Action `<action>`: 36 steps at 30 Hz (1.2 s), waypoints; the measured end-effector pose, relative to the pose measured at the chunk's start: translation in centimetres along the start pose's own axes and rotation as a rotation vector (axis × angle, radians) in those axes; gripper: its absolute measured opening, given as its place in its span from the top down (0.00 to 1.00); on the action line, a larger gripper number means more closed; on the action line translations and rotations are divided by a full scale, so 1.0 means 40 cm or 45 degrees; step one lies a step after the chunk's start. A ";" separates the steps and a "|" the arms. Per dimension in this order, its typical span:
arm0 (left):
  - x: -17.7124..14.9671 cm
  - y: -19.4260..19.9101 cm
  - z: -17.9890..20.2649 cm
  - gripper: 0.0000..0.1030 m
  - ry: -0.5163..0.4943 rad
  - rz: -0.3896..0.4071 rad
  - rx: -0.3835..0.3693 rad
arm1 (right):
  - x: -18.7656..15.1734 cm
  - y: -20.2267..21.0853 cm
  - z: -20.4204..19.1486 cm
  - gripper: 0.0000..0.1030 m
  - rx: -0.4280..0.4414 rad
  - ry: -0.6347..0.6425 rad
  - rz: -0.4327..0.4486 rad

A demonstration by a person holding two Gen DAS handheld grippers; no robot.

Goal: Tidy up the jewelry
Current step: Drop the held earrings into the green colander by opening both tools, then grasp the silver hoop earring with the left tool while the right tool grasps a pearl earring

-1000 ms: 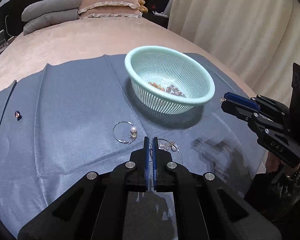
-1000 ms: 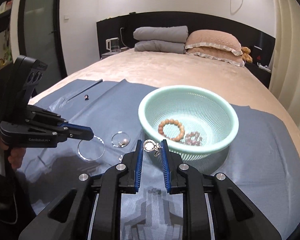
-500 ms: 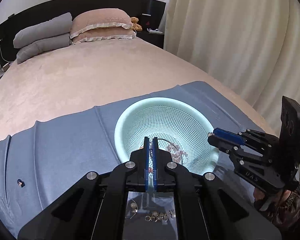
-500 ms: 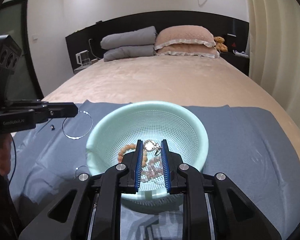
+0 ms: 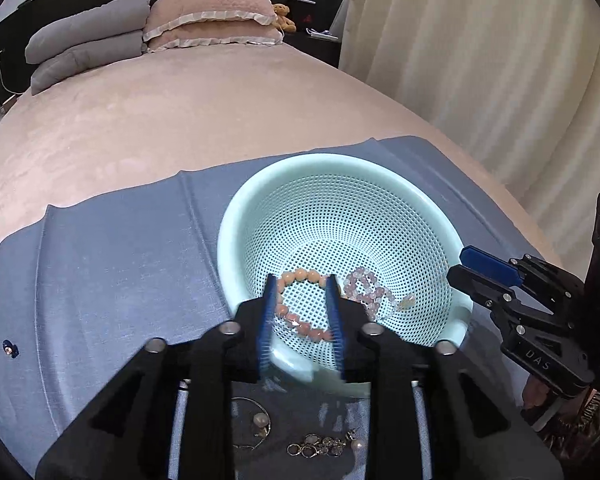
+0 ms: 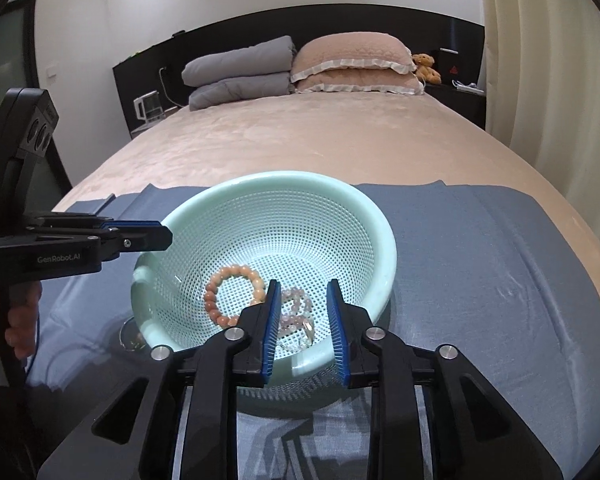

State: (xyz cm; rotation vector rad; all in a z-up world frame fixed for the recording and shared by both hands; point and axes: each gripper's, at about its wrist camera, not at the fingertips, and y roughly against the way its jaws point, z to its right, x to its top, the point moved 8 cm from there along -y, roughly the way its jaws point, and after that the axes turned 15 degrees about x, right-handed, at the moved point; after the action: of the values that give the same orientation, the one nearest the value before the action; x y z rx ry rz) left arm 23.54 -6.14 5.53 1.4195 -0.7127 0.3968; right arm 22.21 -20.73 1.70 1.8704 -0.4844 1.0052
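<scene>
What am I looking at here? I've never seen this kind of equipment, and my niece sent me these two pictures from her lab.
No robot: a person holds two hand-operated grippers, each with a fisheye camera looking along its fingers. One picture is from the left gripper, the other from the right gripper. Both hang open and empty above a mint basket on a blue cloth spread over a bed. In the basket lie an orange bead bracelet and a pale pink bead bracelet. Small rings and pearl pieces are on the cloth near the left gripper.

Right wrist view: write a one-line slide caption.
Open right gripper above mint basket holding bead bracelets.
</scene>
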 end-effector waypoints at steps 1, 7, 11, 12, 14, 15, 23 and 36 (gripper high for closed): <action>0.000 0.008 -0.008 0.62 0.010 0.010 0.002 | 0.003 0.004 0.000 0.57 -0.002 0.004 0.009; -0.017 0.048 -0.053 0.56 0.009 0.018 0.064 | 0.008 0.023 -0.015 0.54 0.023 0.020 0.031; -0.049 0.075 -0.089 0.48 -0.004 0.017 0.112 | -0.004 0.028 -0.047 0.54 0.062 0.045 0.023; -0.062 0.080 -0.098 0.45 -0.006 0.011 0.125 | -0.006 0.028 -0.057 0.54 0.072 0.053 0.020; -0.090 0.088 -0.114 0.41 -0.003 -0.006 0.137 | -0.012 0.028 -0.080 0.54 0.091 0.072 0.012; -0.104 0.092 -0.119 0.37 0.003 -0.017 0.135 | -0.016 0.028 -0.092 0.54 0.098 0.083 0.008; -0.236 0.052 -0.126 0.34 0.021 -0.127 0.122 | -0.051 0.021 -0.189 0.54 0.205 0.155 -0.033; -0.307 -0.023 -0.073 0.29 -0.117 -0.134 0.075 | -0.194 -0.041 -0.266 0.54 0.343 0.286 -0.268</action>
State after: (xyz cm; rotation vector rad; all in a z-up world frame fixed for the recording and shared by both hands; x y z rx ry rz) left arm 15.73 -1.44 -3.25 1.5320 -0.7017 0.2733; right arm 14.09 -11.31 -2.93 1.9633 -0.0171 1.1632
